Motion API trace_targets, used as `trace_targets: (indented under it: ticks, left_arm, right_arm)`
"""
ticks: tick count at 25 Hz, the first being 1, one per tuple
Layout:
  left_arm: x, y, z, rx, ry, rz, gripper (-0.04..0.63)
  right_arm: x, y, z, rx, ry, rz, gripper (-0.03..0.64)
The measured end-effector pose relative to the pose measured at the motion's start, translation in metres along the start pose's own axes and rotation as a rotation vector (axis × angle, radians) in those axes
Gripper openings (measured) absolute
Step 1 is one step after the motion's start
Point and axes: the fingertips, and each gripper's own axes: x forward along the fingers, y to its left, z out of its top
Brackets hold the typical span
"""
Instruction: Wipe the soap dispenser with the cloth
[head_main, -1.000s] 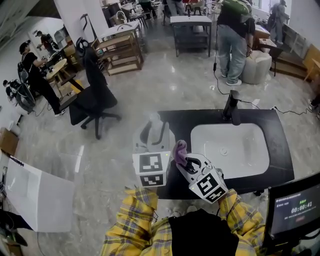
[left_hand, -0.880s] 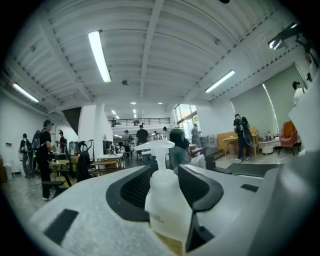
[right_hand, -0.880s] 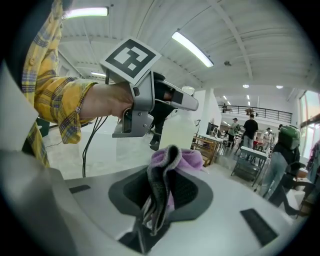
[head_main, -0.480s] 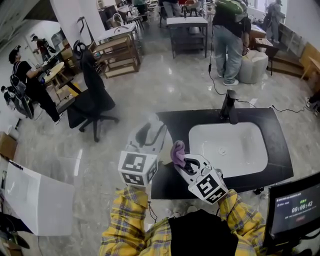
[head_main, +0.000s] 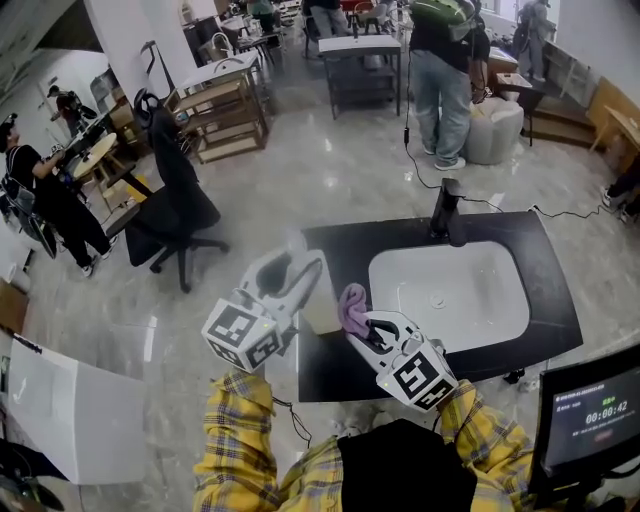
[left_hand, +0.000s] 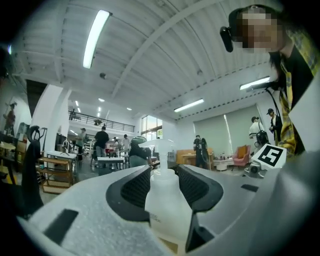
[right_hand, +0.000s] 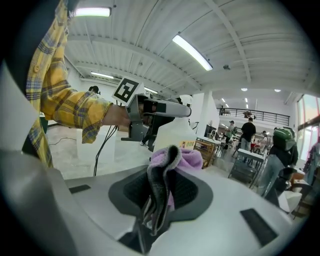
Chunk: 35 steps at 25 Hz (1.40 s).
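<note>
Left gripper view: left gripper gripped soap dispenser, jaws fairly wide; right gripper pinched purple cloth tight.

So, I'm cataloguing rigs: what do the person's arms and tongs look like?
The left tongs and right tongs have pale grey moulded shells with black ribbed pads. Each carries a white cube printed with black square markers. Both arms wear yellow plaid sleeves.

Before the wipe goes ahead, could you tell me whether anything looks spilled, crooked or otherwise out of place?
Nothing stands out. The soap dispenser sits upright between the jaws of the left gripper, the cloth is bunched in the right gripper, and the counter shows no spill.
</note>
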Motion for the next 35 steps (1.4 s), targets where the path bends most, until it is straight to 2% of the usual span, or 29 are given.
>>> trace_targets:
  ticks: [9, 14, 18, 20, 23, 26, 30, 35]
  left_arm:
    - [0.0, -0.007, -0.006, -0.038, -0.014, -0.232, 0.163]
    - [0.0, -0.007, -0.007, -0.09, -0.028, -0.355, 0.163]
    - [-0.002, -0.01, -0.007, -0.109, -0.023, -0.419, 0.163]
    - [-0.002, -0.011, -0.006, -0.095, -0.017, -0.425, 0.164]
    - [0.0, -0.01, -0.006, -0.038, -0.002, -0.359, 0.164]
    - [-0.001, -0.006, -0.005, 0.015, -0.005, -0.205, 0.208]
    - [-0.008, -0.003, -0.005, 0.013, 0.016, -0.001, 0.224]
    - [-0.013, -0.015, -0.003, 0.036, 0.097, 0.162, 0.224]
  right_arm:
    - [-0.009, -0.006, -0.011, 0.012, 0.007, -0.022, 0.08]
    - [-0.009, -0.006, -0.012, 0.015, 0.011, -0.021, 0.081]
    - [-0.011, -0.005, -0.014, 0.019, 0.015, -0.022, 0.081]
    - [-0.012, -0.005, -0.014, 0.018, 0.016, -0.022, 0.081]
    - [-0.011, -0.005, -0.013, 0.02, 0.017, -0.019, 0.081]
    - [-0.009, -0.005, -0.011, 0.022, 0.015, -0.018, 0.081]
    - [-0.006, -0.004, -0.004, 0.021, 0.002, -0.013, 0.081]
    - [-0.001, 0.001, 0.001, 0.019, -0.004, -0.006, 0.081]
